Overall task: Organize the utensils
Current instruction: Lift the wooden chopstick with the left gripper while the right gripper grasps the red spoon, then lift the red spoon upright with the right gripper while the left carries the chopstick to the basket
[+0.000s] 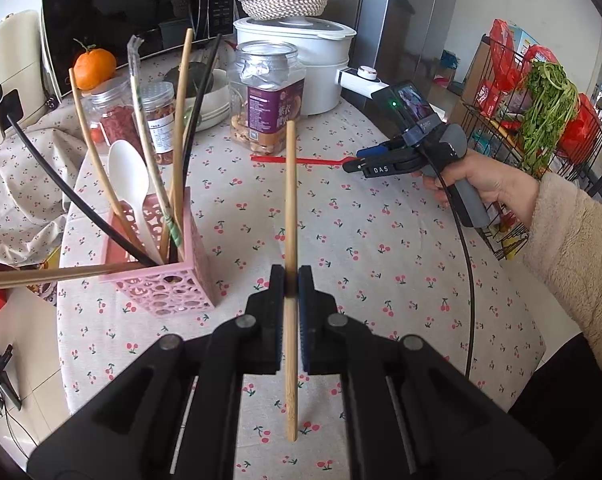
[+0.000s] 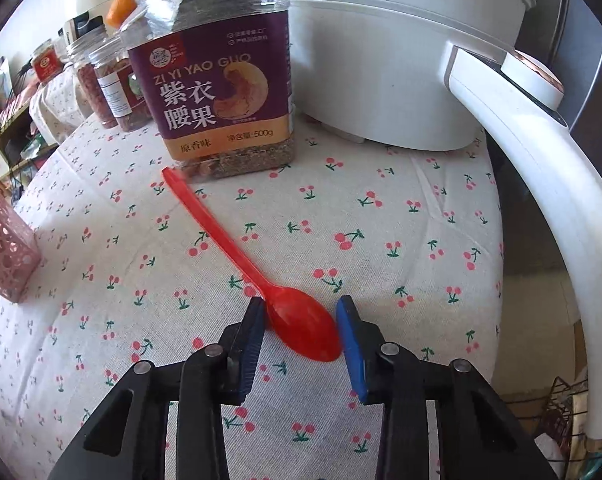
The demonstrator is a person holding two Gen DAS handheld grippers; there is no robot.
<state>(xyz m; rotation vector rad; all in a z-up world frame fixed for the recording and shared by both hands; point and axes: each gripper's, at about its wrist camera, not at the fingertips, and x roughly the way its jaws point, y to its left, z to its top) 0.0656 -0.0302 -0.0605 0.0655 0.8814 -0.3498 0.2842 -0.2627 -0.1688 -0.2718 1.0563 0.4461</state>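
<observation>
Sorting was mostly done; pink holder (image 1: 161, 276) was nearly full; left gripper (image 1: 291, 280) clamped a bamboo chopstick (image 1: 290, 208); right gripper (image 2: 301, 320) straddled the red spoon (image 2: 301, 324), not yet pinching.

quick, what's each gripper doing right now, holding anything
Left gripper: shut on a wooden chopstick.
Right gripper: jaws around the bowl of the red spoon on the tablecloth; whether they grip it cannot be told.

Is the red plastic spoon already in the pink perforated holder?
No, the red plastic spoon lies flat on the cherry-print tablecloth, bowl between the right tongs, apart from the pink perforated holder.
</observation>
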